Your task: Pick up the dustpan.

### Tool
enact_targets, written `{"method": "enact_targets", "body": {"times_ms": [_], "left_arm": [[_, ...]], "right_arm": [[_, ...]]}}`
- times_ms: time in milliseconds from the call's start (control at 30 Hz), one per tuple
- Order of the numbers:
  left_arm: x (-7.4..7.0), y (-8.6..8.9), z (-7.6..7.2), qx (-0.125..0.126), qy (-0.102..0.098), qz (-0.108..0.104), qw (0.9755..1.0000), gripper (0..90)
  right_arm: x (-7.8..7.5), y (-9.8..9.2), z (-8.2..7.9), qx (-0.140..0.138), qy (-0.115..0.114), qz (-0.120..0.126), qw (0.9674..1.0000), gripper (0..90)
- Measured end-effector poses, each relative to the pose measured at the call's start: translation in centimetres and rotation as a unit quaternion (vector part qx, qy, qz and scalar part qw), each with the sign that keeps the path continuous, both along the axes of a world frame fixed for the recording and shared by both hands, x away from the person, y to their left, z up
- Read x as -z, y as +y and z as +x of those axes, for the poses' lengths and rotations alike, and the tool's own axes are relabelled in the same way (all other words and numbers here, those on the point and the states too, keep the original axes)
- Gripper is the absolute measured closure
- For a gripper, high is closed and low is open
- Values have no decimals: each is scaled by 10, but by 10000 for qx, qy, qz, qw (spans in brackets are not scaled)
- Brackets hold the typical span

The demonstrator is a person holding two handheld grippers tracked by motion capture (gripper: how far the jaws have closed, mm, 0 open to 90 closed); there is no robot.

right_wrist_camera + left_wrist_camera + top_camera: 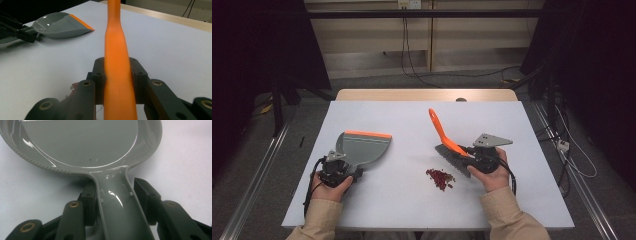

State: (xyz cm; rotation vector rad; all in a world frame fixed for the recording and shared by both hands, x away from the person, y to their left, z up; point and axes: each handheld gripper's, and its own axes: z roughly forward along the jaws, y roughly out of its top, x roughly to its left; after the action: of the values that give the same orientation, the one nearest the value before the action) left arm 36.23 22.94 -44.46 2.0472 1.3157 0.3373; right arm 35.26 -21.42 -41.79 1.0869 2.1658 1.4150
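Note:
A grey dustpan (362,147) with an orange lip lies flat at the table's left. My left gripper (339,167) is at its handle. In the left gripper view both pads (88,202) sit against the sides of the grey handle (117,215), with the pan's bowl (75,142) ahead. My right gripper (472,152) is shut on the orange handle (116,37) of a hand brush (451,156), whose dark bristles rest on the table and whose handle slants up and away. A small pile of red bits (440,178) lies just in front of the bristles. The dustpan (60,25) also lies off to the left in the right gripper view.
The white tabletop (412,115) has open room at the back and in the middle. A wooden edge (427,94) runs along its far side. Cables (412,65) trail over the floor beyond, and metal rails (257,170) flank the table.

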Motion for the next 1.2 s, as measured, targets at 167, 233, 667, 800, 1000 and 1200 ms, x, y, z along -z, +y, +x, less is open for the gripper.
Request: {"method": "enact_targets", "body": {"times_ms": [167,233,667,800,1000,1200], "left_arm": [[-2,3,4,70,83,-30,9999,579],[-3,3,4,90,37,24,9999,581],[-22,8,-1,547,-239,-134,9981,585],[-31,6,-6,921,-330,-242,9949,585],[-37,1,-16,1464,-348,-254,9883,584],[-38,-5,-25,1968,-244,-265,9798,584]], "right_arm": [[0,1,0,-3,6,-9,10000,712],[1,1,0,-2,-8,-25,10000,712],[1,-1,0,54,-8,39,10000,712],[1,-2,0,85,-25,25,10000,713],[1,-1,0,118,-14,4,9999,712],[1,-2,-1,139,-31,5,9999,712]]}}
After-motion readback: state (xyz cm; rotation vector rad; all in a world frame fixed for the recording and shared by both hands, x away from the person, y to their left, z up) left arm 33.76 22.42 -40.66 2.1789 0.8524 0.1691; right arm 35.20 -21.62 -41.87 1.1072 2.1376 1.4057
